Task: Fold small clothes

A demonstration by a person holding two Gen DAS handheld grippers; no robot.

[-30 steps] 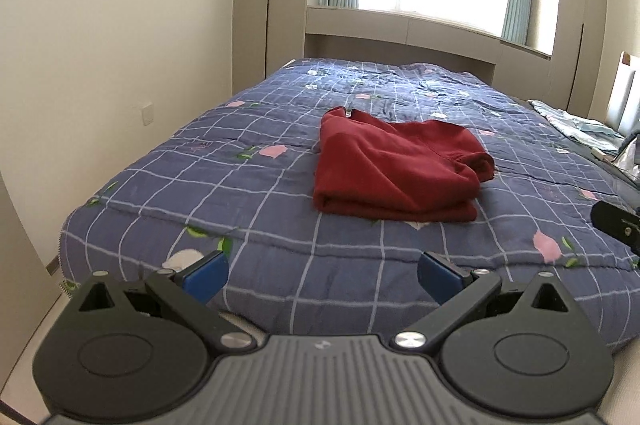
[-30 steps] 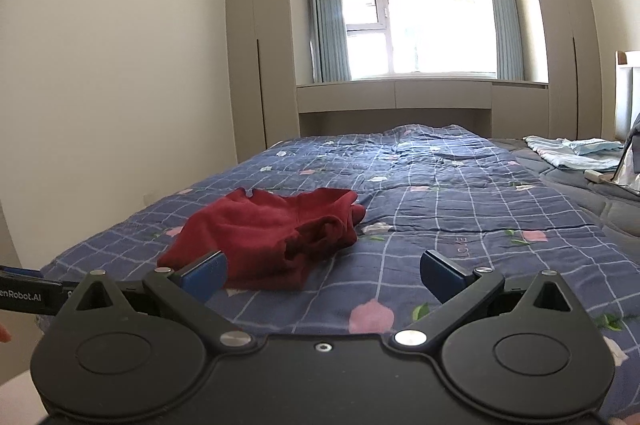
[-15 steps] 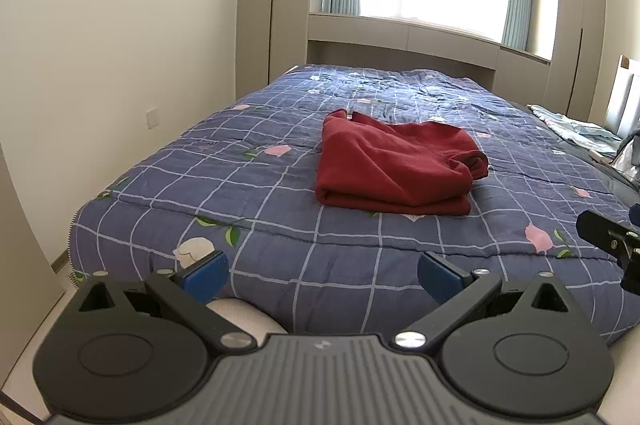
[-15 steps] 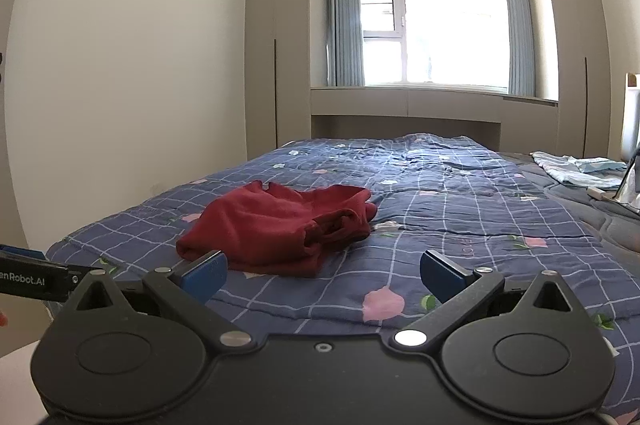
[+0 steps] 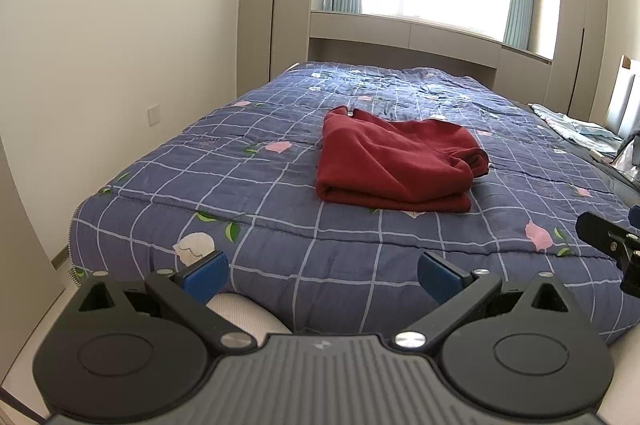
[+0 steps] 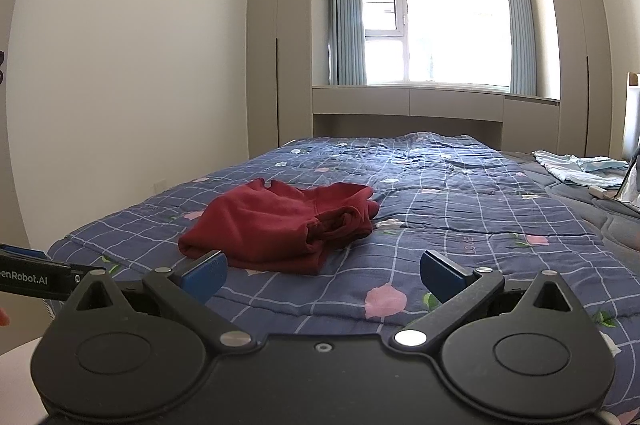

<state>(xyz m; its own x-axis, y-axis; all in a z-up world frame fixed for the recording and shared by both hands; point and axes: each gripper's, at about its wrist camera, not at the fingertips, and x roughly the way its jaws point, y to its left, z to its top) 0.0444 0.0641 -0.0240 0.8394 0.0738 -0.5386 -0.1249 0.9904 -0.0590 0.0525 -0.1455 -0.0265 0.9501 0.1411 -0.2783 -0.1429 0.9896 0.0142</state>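
A dark red garment (image 5: 396,163) lies folded on the blue checked bedspread (image 5: 248,193), near the foot of the bed. From the right wrist view the red garment (image 6: 288,225) sits left of centre. My left gripper (image 5: 322,271) is open and empty, held off the bed's near edge, well short of the garment. Open and empty too, my right gripper (image 6: 323,271) hovers over the bedspread (image 6: 460,209), to the right of the garment and apart from it. Part of the right gripper shows at the right edge of the left wrist view.
A pale blue cloth (image 6: 580,167) lies at the bed's far right. Wardrobes (image 6: 280,37) and a window bench (image 6: 408,103) stand behind the bed. A wall runs along the left. White floor shows below the bed's foot.
Both grippers have drawn back from the bed and tilted up, so the garment looks smaller and more wall and window show. Both stay open.
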